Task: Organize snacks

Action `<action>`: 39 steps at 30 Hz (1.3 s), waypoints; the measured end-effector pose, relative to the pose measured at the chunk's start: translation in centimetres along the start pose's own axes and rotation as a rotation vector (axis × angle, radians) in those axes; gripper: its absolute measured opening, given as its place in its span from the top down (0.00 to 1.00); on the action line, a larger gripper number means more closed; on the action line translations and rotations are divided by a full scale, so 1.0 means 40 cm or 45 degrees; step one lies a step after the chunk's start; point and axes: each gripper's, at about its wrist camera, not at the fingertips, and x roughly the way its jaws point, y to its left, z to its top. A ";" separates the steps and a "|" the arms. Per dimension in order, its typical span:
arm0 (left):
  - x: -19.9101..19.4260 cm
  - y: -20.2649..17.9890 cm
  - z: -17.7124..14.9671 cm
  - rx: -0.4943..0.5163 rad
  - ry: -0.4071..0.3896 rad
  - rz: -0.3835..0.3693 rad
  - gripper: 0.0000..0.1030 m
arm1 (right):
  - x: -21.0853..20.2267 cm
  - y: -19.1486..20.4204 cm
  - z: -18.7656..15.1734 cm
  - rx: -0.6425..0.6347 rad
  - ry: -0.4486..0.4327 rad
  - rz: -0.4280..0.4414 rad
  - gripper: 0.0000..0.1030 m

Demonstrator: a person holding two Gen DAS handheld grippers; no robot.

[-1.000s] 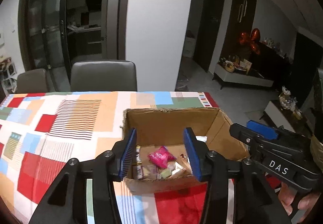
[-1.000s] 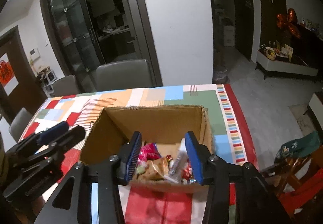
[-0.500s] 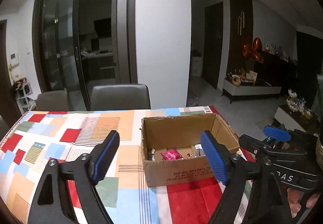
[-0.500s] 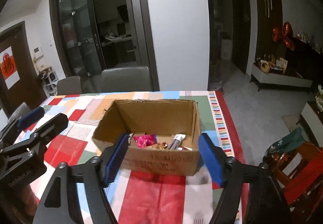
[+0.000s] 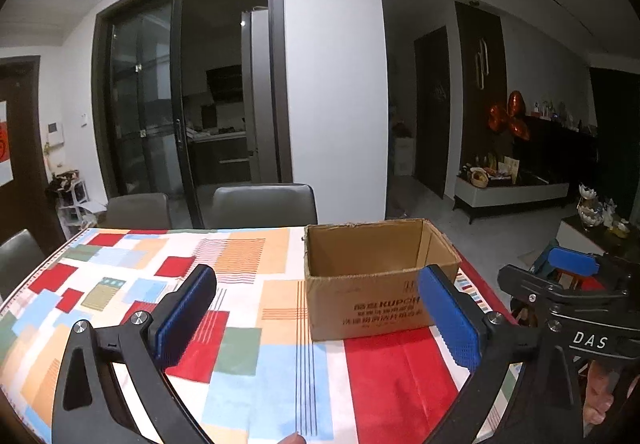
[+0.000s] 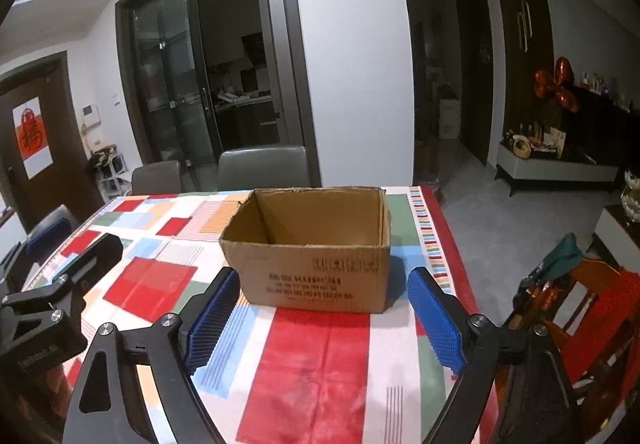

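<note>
Cardboard box [image 6: 308, 268] sits open-topped on the patterned desk [image 6: 320, 372] — its contents hidden from here. Left tool [image 5: 316, 320] and right tool [image 6: 326, 324] have just been opening — both spread, nothing between them.

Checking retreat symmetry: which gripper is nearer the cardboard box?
Right, narrowly. The right gripper sits squarely before the cardboard box, jaws open and empty. The left gripper sits off the box's left front corner, jaws open and empty.
</note>
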 end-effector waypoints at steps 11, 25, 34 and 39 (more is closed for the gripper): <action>-0.114 -0.027 -0.093 -0.013 0.012 -0.031 0.00 | -0.125 0.000 -0.117 -0.012 -0.053 -0.012 0.12; -0.194 -0.049 -0.148 0.005 -0.002 -0.003 0.00 | -0.182 -0.014 -0.202 0.019 -0.026 -0.004 0.12; -0.204 -0.048 -0.167 0.001 0.012 0.002 0.00 | -0.194 -0.015 -0.219 0.011 -0.026 -0.002 0.12; -0.207 -0.047 -0.173 -0.001 0.018 0.008 0.00 | -0.205 -0.006 -0.233 0.008 -0.017 0.007 0.12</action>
